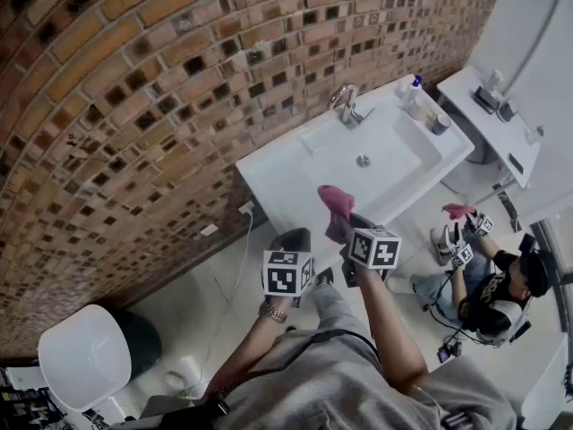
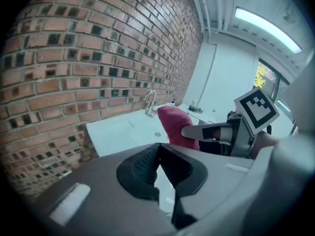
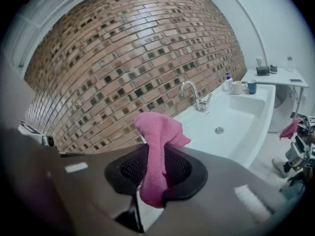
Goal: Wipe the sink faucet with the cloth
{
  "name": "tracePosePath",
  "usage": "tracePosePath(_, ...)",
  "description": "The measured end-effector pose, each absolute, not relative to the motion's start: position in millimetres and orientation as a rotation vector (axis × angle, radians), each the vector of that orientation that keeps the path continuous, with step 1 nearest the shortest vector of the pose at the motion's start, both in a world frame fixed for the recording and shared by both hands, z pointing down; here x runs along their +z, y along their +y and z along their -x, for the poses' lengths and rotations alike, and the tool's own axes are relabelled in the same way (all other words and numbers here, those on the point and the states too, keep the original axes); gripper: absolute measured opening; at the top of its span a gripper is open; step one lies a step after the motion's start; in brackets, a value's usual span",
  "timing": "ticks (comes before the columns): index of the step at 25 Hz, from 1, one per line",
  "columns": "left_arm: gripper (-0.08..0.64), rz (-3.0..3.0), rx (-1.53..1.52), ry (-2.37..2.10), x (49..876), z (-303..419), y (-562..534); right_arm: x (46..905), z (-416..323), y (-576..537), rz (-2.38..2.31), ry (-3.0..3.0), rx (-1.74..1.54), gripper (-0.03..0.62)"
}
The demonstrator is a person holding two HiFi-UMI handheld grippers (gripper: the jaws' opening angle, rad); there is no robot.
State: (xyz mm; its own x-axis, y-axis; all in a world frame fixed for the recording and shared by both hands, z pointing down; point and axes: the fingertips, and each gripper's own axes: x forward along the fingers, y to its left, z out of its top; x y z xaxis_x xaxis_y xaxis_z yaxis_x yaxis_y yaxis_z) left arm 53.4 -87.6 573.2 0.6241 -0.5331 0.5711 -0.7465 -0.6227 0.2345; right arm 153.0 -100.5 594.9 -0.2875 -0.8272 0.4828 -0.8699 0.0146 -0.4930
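Pink cloth (image 3: 158,132), clamped between the jaws of the right gripper (image 3: 153,167): bunched above the pads, hanging in a fold below them. Held up in front of the white sink (image 1: 269,179), near its front rim, not touching it. Well apart from the faucet (image 1: 346,106), which is chrome, upright at the back of the basin and close against the brick wall (image 1: 134,106). Round drain (image 1: 363,160) in the middle of the basin floor. Past the faucet, on the sink's far corner: a pump bottle (image 3: 228,81), then a white cup (image 3: 237,87) and a blue cup (image 3: 251,86), side by side.

Left gripper (image 2: 158,147) to the left of the right one and a little lower in the head view. Jaws together, tips meeting, nothing between them. Points toward the sink and the cloth, touches neither.

White side shelf (image 1: 488,115) beyond the sink, with a few small things on it, too small to tell. On the floor at the right, a second person (image 1: 501,289), low down, with another pair of grippers and a second cloth (image 1: 458,210), also pink. White round container (image 1: 85,356) at lower left, near the wall. Wall socket (image 1: 246,208) just beside the sink's left corner, with a pale cable running down from it.
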Motion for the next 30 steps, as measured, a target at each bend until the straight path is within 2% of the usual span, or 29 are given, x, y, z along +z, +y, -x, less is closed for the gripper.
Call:
tracePosePath(7, 0.020, -2.365, 0.571, -1.074, 542.6, -100.5, -170.0, 587.6, -258.6, -191.2, -1.851, -2.139, 1.203, 0.078)
tracePosePath(12, 0.020, -2.329, 0.598, -1.084, 551.1, -110.3, -205.2, 553.6, -288.1, -256.3, -1.845, -2.254, 1.050, 0.078)
tracePosePath(16, 0.020, -2.367, 0.557, -1.071, 538.8, -124.4, -249.4, 561.7, -299.3, -314.3, -1.818, -2.158, 1.104, 0.078)
tracePosePath(20, 0.020, -2.409, 0.509, -1.068, 523.4, -126.0, -281.6, 519.9, -335.8, -378.8, -1.957, -2.173, 0.891, 0.078)
tracePosePath(23, 0.020, -2.418, 0.494, -1.078, 516.7, -121.1, -303.8, 538.7, -369.7, -434.9, -1.930, -2.020, 0.775, 0.078)
tracePosePath(26, 0.020, -2.410, 0.489, -1.086, 516.6, -114.8, -318.7, 580.3, -354.0, -457.7, -1.709, -1.930, 0.760, 0.078)
tracePosePath(30, 0.020, -2.385, 0.481, -1.114, 522.4, -107.7, -341.4, 585.8, -312.9, -453.2, -1.704, -1.942, 0.613, 0.080)
